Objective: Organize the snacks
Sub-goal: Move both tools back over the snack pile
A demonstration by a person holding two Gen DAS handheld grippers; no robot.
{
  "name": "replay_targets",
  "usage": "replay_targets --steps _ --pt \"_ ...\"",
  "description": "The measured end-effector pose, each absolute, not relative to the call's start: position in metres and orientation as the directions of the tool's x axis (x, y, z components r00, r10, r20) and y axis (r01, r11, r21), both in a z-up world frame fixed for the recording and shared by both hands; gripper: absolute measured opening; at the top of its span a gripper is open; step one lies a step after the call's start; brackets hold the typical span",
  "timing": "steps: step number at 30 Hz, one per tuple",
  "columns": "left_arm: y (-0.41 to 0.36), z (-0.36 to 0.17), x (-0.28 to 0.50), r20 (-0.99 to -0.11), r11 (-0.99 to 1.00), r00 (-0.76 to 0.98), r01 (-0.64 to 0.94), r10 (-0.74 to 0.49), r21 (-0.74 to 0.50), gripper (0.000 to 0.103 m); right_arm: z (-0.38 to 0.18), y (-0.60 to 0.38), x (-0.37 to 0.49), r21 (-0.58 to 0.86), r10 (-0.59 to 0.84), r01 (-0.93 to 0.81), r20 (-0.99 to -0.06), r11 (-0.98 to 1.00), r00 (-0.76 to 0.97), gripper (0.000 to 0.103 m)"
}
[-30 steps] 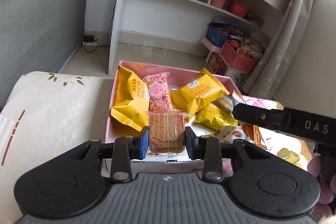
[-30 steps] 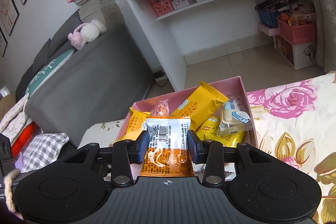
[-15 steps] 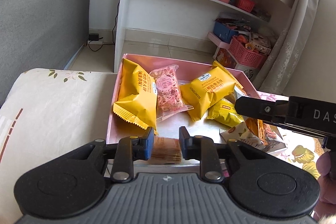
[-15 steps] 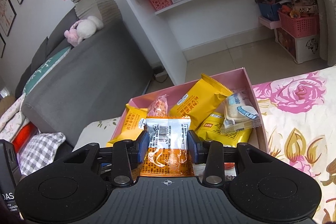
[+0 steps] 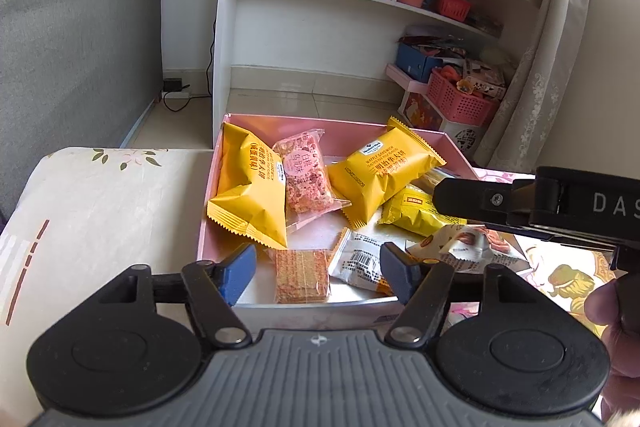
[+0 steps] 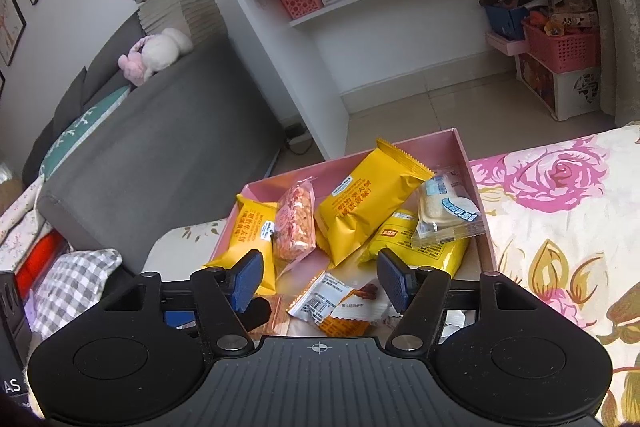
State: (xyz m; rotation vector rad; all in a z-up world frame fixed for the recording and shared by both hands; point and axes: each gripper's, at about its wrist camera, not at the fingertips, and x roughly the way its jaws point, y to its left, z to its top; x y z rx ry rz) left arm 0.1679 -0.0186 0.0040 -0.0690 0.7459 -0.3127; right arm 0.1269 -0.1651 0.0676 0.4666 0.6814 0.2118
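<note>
Left claw [image 5: 318, 269] and right claw [image 6: 320, 277], both spread wide and empty, hang over the near edge of the pink box [image 5: 280, 125] on the flowered bench [image 6: 560, 227]. Only the left view shows the wafer pack [image 5: 302, 275] fully, between its fingers; only the right view shows the round cake pack [image 6: 446, 213] at the box's right wall. Bare box floor lies near the front wall.

The yellow packets [image 5: 251, 194] are of glossy plastic film that creases and shines, and the pink bar wrapper [image 5: 305, 174] is of clear, shiny film. The pink box [image 6: 463, 151] looks like smooth matt cardboard, and the cloth [image 6: 560, 227] under it is a soft printed fabric. The left hand-held gripper [image 5: 318, 267] has matt black plastic with a ribbed grey part.
</note>
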Motion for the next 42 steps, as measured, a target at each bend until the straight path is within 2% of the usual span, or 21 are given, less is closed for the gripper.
replay_targets --steps 11,22,28,30,36,42 --pt "-0.007 0.020 0.144 -0.647 0.953 0.700 0.245 -0.302 -0.180 0.089 0.088 -0.168 0.096 0.450 0.318 -0.032 -0.577 0.892 0.753 0.086" --pt "0.006 0.020 0.117 -0.728 0.974 0.648 0.184 -0.222 -0.133 0.097 0.097 -0.158 0.064 0.408 0.296 -0.024 -0.619 0.913 0.728 0.091" --pt "0.015 0.008 0.097 -0.783 0.978 0.586 0.116 -0.208 -0.172 0.099 0.084 -0.149 0.040 0.389 0.292 -0.025 -0.647 0.921 0.705 0.095" --pt "0.014 0.004 0.095 -0.810 0.980 0.552 0.099 -0.198 -0.171 0.099 0.078 -0.144 0.037 0.362 0.270 -0.004 -0.689 0.932 0.673 0.095" --pt "0.010 0.001 0.078 -0.830 0.976 0.514 0.121 -0.216 -0.179 0.098 0.077 -0.129 0.021 0.268 0.202 0.003 -0.735 0.963 0.647 0.095" --pt "0.012 -0.012 0.069 -0.868 0.978 0.450 0.091 -0.208 -0.188 0.085 0.070 -0.122 0.009 0.244 0.202 -0.017 -0.757 0.970 0.622 0.095"
